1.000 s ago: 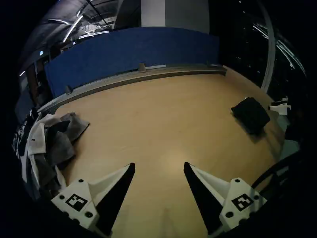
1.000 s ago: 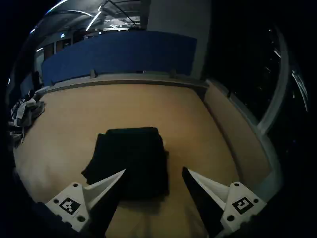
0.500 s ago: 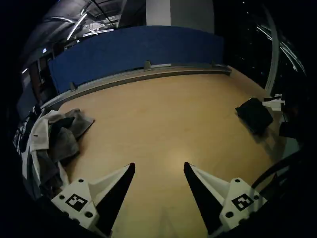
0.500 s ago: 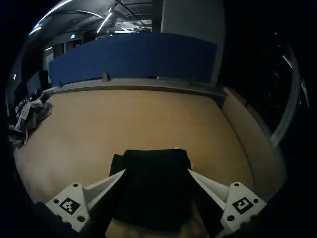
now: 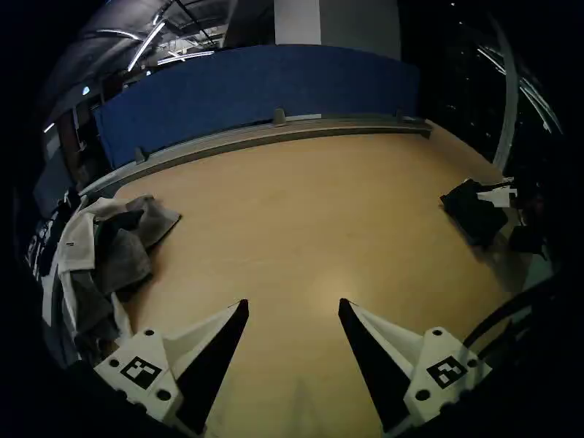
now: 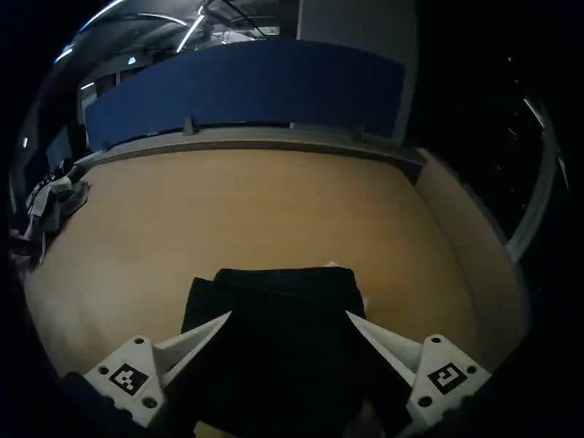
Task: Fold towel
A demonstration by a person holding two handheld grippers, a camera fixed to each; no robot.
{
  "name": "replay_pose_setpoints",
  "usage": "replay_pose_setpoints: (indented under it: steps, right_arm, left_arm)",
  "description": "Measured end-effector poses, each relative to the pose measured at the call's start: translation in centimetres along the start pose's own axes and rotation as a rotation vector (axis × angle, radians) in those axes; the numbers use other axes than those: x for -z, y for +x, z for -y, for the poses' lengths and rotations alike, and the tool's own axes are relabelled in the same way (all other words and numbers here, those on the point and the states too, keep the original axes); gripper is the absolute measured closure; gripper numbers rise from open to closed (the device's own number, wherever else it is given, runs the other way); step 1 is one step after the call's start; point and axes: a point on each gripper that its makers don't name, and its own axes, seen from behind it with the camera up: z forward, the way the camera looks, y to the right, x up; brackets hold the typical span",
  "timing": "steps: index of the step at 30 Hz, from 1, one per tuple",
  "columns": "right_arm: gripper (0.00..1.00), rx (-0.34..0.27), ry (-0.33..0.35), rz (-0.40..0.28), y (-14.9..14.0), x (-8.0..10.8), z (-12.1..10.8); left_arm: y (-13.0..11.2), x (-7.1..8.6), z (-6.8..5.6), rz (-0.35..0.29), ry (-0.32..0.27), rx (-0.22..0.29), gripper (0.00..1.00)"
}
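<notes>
A folded black towel lies flat on the wooden table, in between the spread fingers of my right gripper. That gripper is open and straddles the towel; its fingers do not press on it. In the left gripper view the same black towel sits at the far right of the table, with the right gripper's white fingers over it. My left gripper is open above bare table, holding nothing.
A heap of grey and white towels lies at the table's left edge, seen small in the right gripper view as the same heap. A blue partition runs along the table's far edge. A raised rim borders the right side.
My right gripper has moved forward over the black towel, which now lies between its fingers instead of ahead of them. The left gripper has drifted only slightly.
</notes>
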Motion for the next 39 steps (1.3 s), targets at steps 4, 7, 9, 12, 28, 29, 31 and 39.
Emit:
replay_pose_setpoints:
  steps: [4, 7, 9, 12, 28, 29, 31, 39]
  right_arm:
    - [0.00, 0.004, -0.002, 0.013, -0.5, -1.0, -0.4]
    - [0.00, 0.007, 0.000, 0.016, -0.5, -1.4, -0.5]
    - [0.00, 0.010, 0.001, 0.017, -0.5, -1.6, -0.5]
    - [0.00, 0.016, 0.003, 0.017, -0.4, -1.4, -0.4]
    - [0.00, 0.013, -0.006, -0.086, 1.3, 4.9, 1.7]
    - [0.00, 0.014, -0.011, -0.088, 1.0, 5.3, 1.8]
    - [0.00, 0.015, -0.018, -0.089, 0.4, 6.0, 2.0]
    - [0.00, -0.007, -0.035, -0.084, -2.1, 7.2, 2.3]
  left_arm:
    - [-0.1, 0.0, 0.1, 0.003, 0.002, 0.000, 0.09]
    - [-0.2, 0.1, 0.1, 0.003, 0.003, -0.003, 0.09]
    - [-0.3, 0.0, 0.1, 0.004, 0.004, -0.004, 0.09]
    - [-0.2, 0.1, 0.0, 0.003, 0.003, -0.004, 0.09]
    - [0.2, 0.1, -0.2, -0.010, 0.000, 0.001, 0.09]
    - [0.2, 0.1, -0.2, -0.010, -0.001, 0.001, 0.09]
    - [0.3, 0.2, -0.2, -0.011, -0.001, 0.000, 0.09]
    - [0.2, 0.2, -0.2, -0.013, -0.002, 0.000, 0.08]
